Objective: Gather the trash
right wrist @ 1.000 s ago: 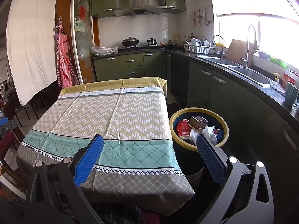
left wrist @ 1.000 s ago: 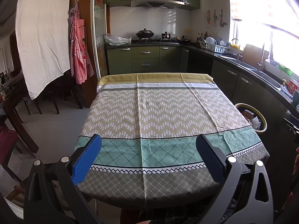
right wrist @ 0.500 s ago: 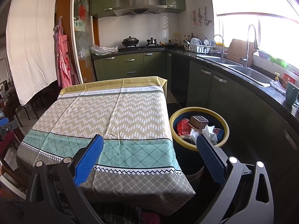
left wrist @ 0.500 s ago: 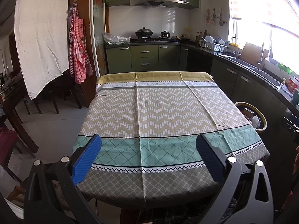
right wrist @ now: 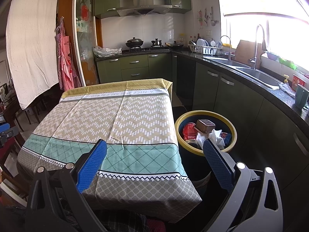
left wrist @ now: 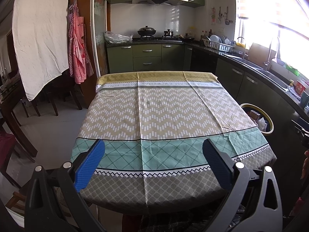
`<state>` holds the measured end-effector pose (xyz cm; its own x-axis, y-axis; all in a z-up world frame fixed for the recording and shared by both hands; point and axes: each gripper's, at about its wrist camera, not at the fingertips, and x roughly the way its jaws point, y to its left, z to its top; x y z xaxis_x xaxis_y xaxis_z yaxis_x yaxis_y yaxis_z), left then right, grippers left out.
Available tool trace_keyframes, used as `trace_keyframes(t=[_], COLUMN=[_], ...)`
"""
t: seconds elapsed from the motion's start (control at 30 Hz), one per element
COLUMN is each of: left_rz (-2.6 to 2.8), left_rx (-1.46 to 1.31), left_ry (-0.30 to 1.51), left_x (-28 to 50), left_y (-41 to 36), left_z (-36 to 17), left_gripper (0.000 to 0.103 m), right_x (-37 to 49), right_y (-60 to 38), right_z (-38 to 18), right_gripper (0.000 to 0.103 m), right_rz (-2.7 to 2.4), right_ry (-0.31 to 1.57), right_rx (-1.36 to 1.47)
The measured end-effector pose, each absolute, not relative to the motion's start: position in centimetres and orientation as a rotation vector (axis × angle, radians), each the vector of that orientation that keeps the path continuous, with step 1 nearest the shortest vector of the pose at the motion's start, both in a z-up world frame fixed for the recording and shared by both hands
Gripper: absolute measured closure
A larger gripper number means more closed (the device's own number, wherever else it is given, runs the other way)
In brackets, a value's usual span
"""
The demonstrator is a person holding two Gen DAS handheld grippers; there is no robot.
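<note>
- The surface (left wrist: pixel 154 116), under its patterned cloth, showed no loose trash in either view; only a small pale sliver (right wrist: pixel 122 142) lay on it, at the centre of the right wrist view near the cloth's teal band, too small to identify.
- The trash sat in the yellow-rimmed bin (right wrist: pixel 205 153), right of centre in the right wrist view and at the right edge of the left wrist view (left wrist: pixel 270 124): a brown tray (right wrist: pixel 205 125), red packaging (right wrist: pixel 188 130) and crumpled white paper (right wrist: pixel 211 137).
- Collection looked essentially finished. Doing the step well probably meant a last scan of the surface and, if the sliver was litter, a low pinch that avoided gathering the cloth.
- The left hand-held gripper (left wrist: pixel 153 162) pointed level over the near edge of the surface, jaws wide apart, holding nothing.
- The right hand-held gripper (right wrist: pixel 154 162) sat over the near right corner, its right finger in front of the bin rim, jaws likewise apart and empty.
</note>
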<state>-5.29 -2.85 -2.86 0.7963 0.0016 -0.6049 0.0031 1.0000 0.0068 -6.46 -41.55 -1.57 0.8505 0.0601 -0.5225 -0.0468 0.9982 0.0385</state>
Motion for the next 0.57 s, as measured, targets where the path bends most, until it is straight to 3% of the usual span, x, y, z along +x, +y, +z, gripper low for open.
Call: trace_keyframes(t=[0.57], left_rz=[-0.017], left_rx=[0.02], left_ry=[0.638], left_x=[-5.22], left_y=[-3.03], left_z=[-2.83], left_gripper=[0.007], right_x=[-6.12], right_y=[-41.51], right_z=[-1.55], right_gripper=[0.005], right_rz=[0.056], right_ry=[0.558], right_rx=[0.027])
